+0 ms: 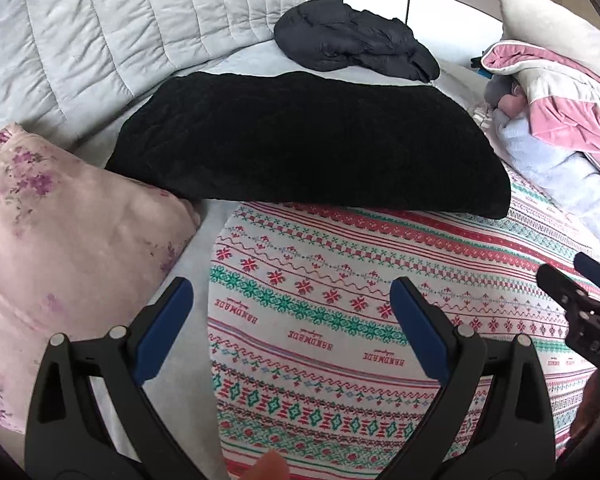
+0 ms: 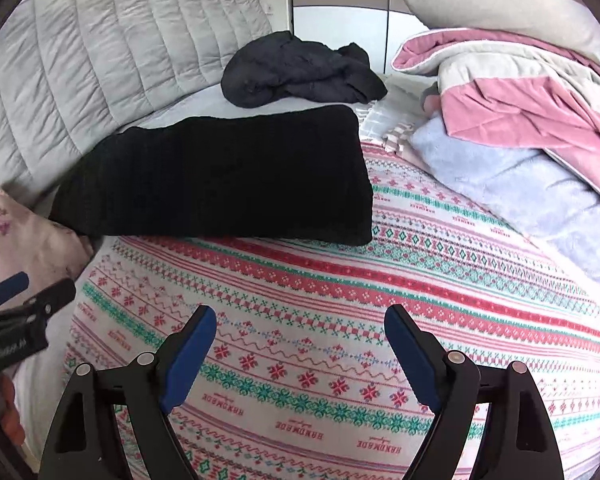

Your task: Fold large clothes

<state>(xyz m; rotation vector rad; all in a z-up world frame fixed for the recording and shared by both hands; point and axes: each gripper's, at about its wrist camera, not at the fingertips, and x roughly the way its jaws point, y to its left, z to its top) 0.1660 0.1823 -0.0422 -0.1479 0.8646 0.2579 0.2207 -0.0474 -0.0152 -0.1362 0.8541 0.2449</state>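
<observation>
Bedroom scene: bed (image 1: 236, 60) w/ grey quilted headboard (image 1: 100, 20) at 11 o'clock in the left wrist view, wardrobe doors at 12. Floral pink pillow (image 1: 60, 240) at 9, pink/grey duvet heap (image 1: 560, 92) at 2, pale blue blanket (image 1: 548, 168) under it.

Step, my guess: between garments. Black knit piece (image 1: 308, 144) lies folded into a flat slab at 12, across the far edge of the patterned cloth (image 1: 340, 300), so that one looks done. Crumpled dark garment (image 1: 352, 36) sits further back at 12–1, just beyond the black slab, unfolded; prob next in line.

Left gripper (image 1: 292, 320): jaws spread wide, nothing between the blue pads (image 1: 164, 332), hovering over the cloth's left edge. Right gripper (image 2: 300, 344): also wide open and empty, over the middle of the patterned cloth. It shows at 3 o'clock in the left view; the left one shows at 9 in the right view.

Next move, as I judge it: reach both past the black slab to 12, pinch the dark heap at two pts, drag it to clear space and spread flat.

Look of the target: dark grey, matte, bunched w/ deep creases, no clear hem or sleeve visible. Can't tell garment type.
</observation>
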